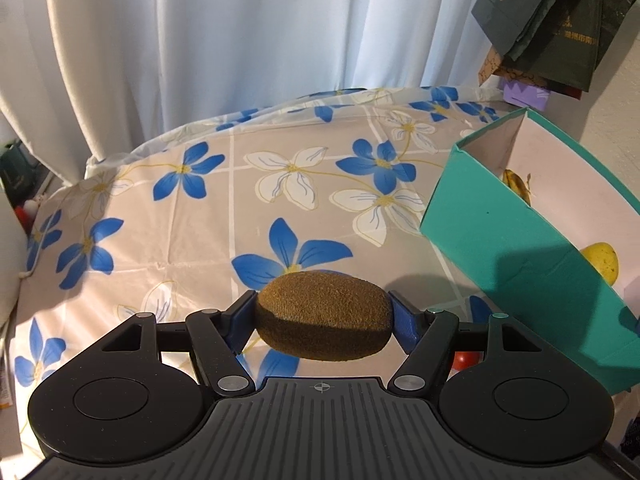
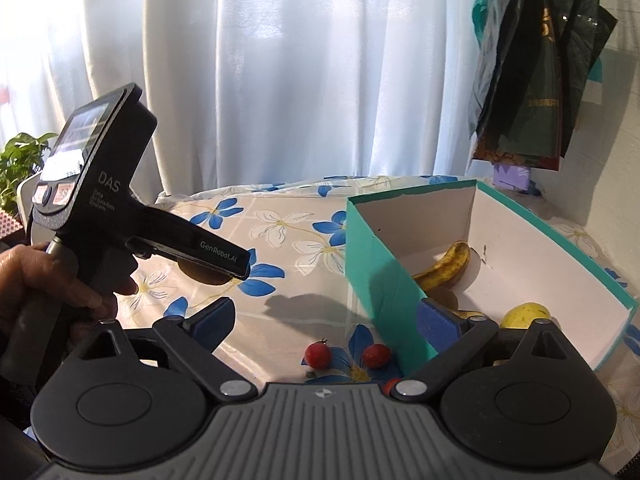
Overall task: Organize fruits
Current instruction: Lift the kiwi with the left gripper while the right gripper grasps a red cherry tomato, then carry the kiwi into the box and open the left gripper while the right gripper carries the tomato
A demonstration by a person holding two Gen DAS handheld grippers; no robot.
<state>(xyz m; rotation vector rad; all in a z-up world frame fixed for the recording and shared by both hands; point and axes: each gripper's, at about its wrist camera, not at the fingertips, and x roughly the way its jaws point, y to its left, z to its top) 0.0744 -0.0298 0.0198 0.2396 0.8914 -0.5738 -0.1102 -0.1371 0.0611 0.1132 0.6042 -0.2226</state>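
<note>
A brown fuzzy kiwi (image 1: 324,316) hangs above the flowered tablecloth, and my left gripper (image 1: 322,314) is shut on it, a blue pad against each end. In the right wrist view a hand (image 2: 40,280) carries the left gripper (image 2: 230,266), with the kiwi (image 2: 202,276) showing beneath it, left of the teal box (image 2: 380,272). The box holds a spotted banana (image 2: 444,268) and a yellow fruit (image 2: 524,314). My right gripper (image 2: 326,318) is open above two small red fruits (image 2: 318,356) on the cloth. Its right finger (image 2: 436,320) stands in front of the box's near corner.
The teal box (image 1: 500,240) stands at the table's right side near the wall. Dark bags (image 2: 536,92) hang above it. White curtains (image 2: 300,80) close off the back. A potted plant (image 2: 20,160) stands far left. A third red fruit (image 2: 391,384) peeks out by my right gripper's body.
</note>
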